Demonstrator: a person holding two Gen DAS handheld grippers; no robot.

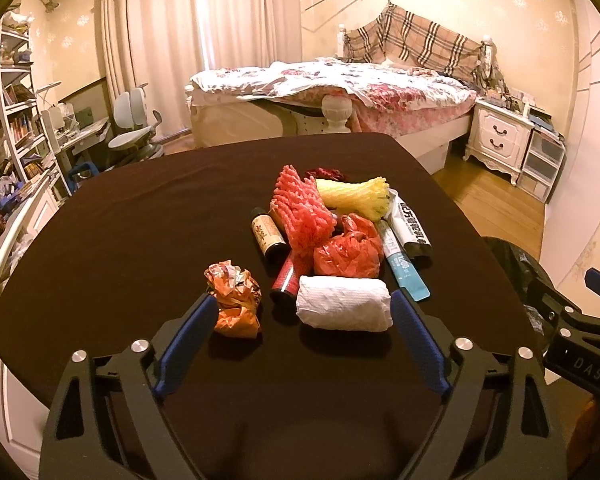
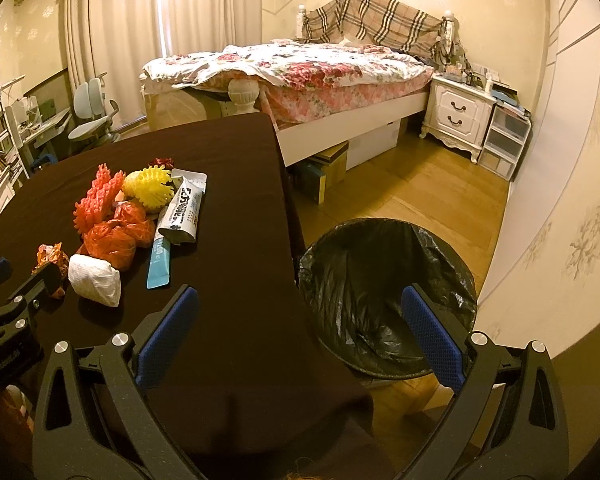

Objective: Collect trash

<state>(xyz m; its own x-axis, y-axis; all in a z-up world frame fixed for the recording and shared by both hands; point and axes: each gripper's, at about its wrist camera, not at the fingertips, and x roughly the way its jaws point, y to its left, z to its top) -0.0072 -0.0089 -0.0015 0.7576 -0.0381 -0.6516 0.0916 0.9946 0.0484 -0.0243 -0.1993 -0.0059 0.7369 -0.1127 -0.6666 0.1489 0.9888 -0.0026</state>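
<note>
Left wrist: white paper wad between spread jaws, untouched; right jaws apart.

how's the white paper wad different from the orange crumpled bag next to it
The white paper wad is pale, plain and rolled into a long bundle lying across the table; the orange crumpled bag is shiny, printed and bunched into an upright lump. The wad looks the bigger of the two. It lies close against the main pile, while the bag sits apart to the left. Both rest on the dark tablecloth just beyond the open left gripper.
</note>
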